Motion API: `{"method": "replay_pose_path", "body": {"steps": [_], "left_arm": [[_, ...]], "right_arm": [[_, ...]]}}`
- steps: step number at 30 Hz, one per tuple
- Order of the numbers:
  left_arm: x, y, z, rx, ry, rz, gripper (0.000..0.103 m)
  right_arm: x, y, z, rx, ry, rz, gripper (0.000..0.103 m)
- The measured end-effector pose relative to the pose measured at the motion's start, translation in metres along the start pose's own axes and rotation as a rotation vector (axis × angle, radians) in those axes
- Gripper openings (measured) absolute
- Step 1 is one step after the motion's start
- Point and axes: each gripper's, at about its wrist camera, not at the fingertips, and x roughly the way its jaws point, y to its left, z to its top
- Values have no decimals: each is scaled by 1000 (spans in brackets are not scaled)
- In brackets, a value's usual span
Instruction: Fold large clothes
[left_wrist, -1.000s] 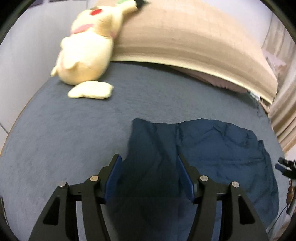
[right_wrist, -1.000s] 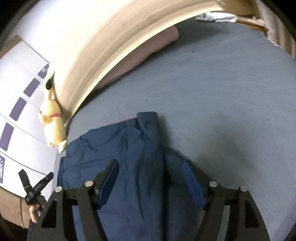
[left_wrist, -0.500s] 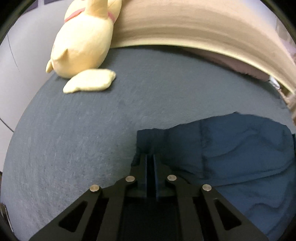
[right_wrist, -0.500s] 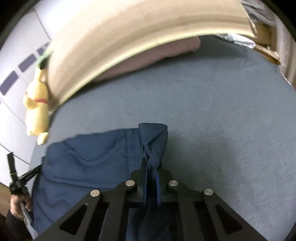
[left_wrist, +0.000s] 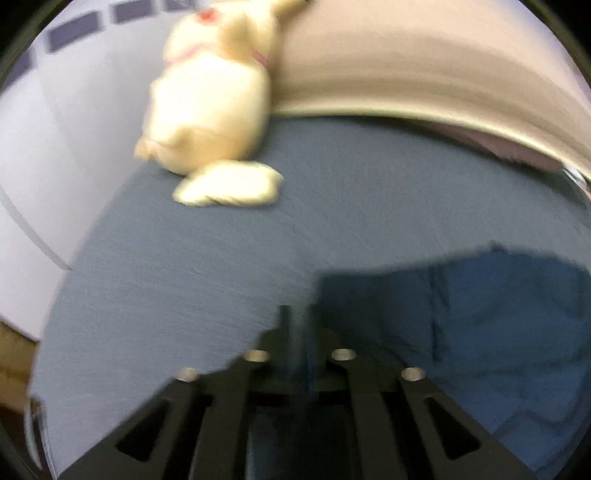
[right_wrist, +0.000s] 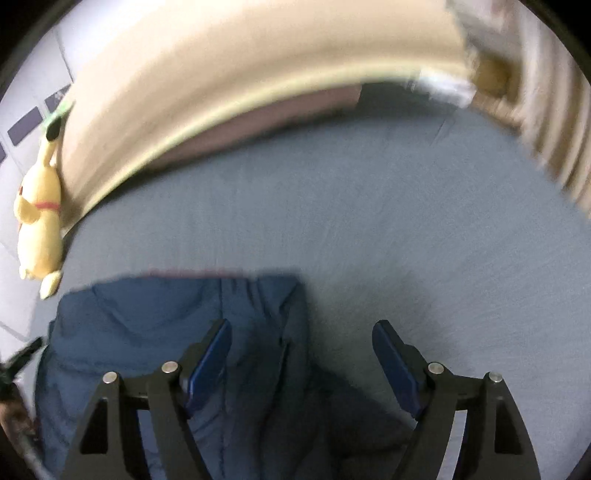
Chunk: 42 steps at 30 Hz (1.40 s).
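A dark blue garment (left_wrist: 480, 325) lies on the grey-blue bed cover (left_wrist: 221, 258). In the left wrist view it spreads to the right, and my left gripper (left_wrist: 297, 317) is shut at its near left corner; blur hides whether cloth sits between the fingers. In the right wrist view the garment (right_wrist: 159, 314) lies at the lower left with a folded ridge running up the middle. My right gripper (right_wrist: 301, 345) is open above that ridge, its blue pads (right_wrist: 391, 362) apart and holding nothing.
A yellow plush toy (left_wrist: 214, 110) lies at the far left of the bed against a beige rolled blanket (left_wrist: 424, 66); it also shows in the right wrist view (right_wrist: 38, 214). A white wall with dark squares stands left. Curtains (right_wrist: 546, 122) hang at the right.
My right gripper was shut on the garment's ridge half a second ago and is now open. My left gripper closed a second ago and stays shut. Both views have shifted with motion blur.
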Motion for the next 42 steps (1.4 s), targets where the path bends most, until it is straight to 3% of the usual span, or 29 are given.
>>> {"method": "replay_pose_path", "body": {"steps": [1, 2, 3, 6, 9, 13, 19, 31, 36, 42], "left_arm": [[-13, -1, 4, -26, -51, 4, 45], [-22, -5, 8, -36, -89, -7, 58], [-33, -13, 11, -26, -125, -34, 61], [-51, -54, 11, 65, -171, -115, 62], [-51, -104, -1, 193, -169, -147, 62], [-15, -141, -15, 296, -54, -100, 62], [13, -142, -15, 292, -2, -77, 68], [29, -143, -13, 271, 19, -78, 77], [19, -136, -11, 270, 25, -97, 78], [-11, -113, -17, 225, 20, -80, 78]], "right_arm": [[-8, 6, 2, -11, -29, 0, 82], [-20, 19, 6, -28, -60, 25, 82], [-24, 29, 8, -40, -70, 44, 82], [-31, 78, 7, -129, -95, 96, 82], [-6, 121, -4, -188, -44, 118, 82], [26, 142, -18, -218, 27, 86, 82], [63, 142, -15, -187, 111, 36, 82], [75, 132, -15, -174, 156, 7, 94], [62, 128, -11, -156, 187, 19, 95], [14, 110, -11, -140, 119, 39, 95]]}}
